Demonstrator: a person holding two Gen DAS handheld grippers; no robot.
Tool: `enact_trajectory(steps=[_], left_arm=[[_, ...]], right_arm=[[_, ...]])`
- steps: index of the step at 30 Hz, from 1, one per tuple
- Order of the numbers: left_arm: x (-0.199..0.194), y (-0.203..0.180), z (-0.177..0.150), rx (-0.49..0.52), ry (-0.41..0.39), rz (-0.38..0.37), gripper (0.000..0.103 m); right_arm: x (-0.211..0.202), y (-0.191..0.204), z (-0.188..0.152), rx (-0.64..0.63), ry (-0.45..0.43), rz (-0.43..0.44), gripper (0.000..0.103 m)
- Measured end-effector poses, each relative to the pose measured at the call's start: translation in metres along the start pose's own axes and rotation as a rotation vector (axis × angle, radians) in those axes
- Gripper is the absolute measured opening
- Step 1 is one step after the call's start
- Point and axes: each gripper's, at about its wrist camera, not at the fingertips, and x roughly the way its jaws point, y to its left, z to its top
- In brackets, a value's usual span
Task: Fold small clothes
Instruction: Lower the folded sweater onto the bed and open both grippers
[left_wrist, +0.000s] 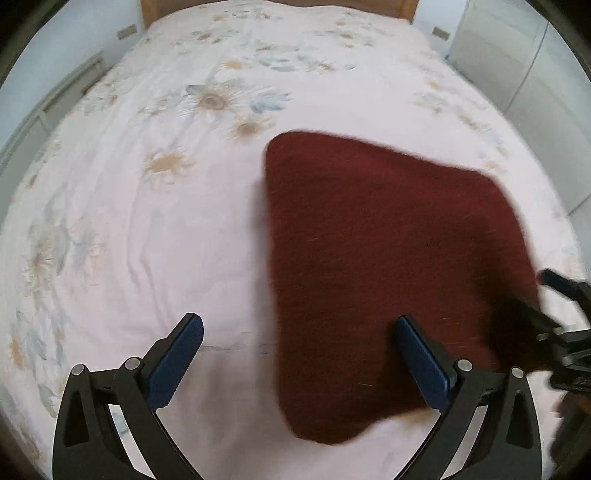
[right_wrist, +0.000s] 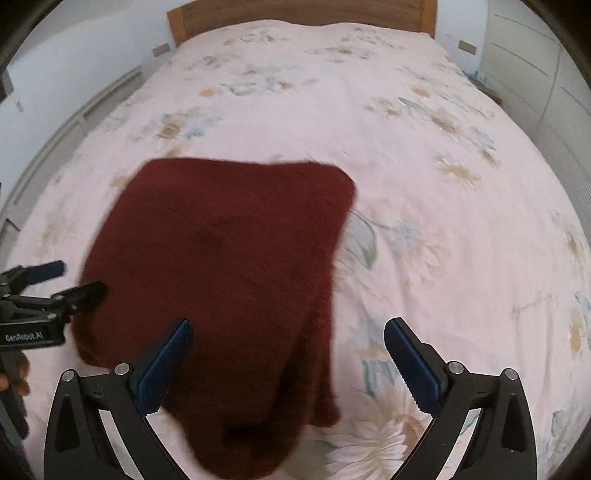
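A dark red knitted garment (left_wrist: 388, 277) lies folded on a pink floral bedspread (left_wrist: 166, 221), a wooden headboard (right_wrist: 295, 11) behind. The left gripper (left_wrist: 299, 354) and right gripper (right_wrist: 288, 350) hover above it, jaws spread wide, gripping nothing. Only the right wrist view shows white cabinets (right_wrist: 546, 74) and a folded edge at the garment's right.

A dark red, plain knitted garment (right_wrist: 229, 266) is seen on a pale pink bedspread (right_wrist: 424, 177), which is printed with tan-centred daisies and pale blue-grey leaves. Beyond the bedspread, a warm brown wooden headboard (right_wrist: 303, 13) is shown. Black frames and blue ribbed pads (left_wrist: 177, 360) are displayed by the left gripper (left_wrist: 299, 363), and the same black and blue by the right gripper (right_wrist: 288, 365).
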Motion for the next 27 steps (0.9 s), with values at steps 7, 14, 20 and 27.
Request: enact_trajectory(steps=[7, 14, 20, 27], left_arm=[[0.017, 0.030, -0.020, -0.025, -0.002, -0.071, 0.103], [0.014, 0.028, -0.018, -0.004, -0.027, -0.046, 0.102], [-0.024, 0.024, -0.018, 0.008, -0.067, -0.031, 0.102], [-0.087, 0.030, -0.031, -0.007, -0.121, 0.041, 0.102]], right_arm=[[0.036, -0.041, -0.025, 0.081, 0.011, 0.034, 0.103], [0.030, -0.038, -0.026, 0.086, -0.028, 0.019, 0.103], [-0.009, -0.030, -0.025, 0.074, -0.085, 0.017, 0.103], [-0.089, -0.026, -0.035, 0.038, -0.157, -0.013, 0.103]])
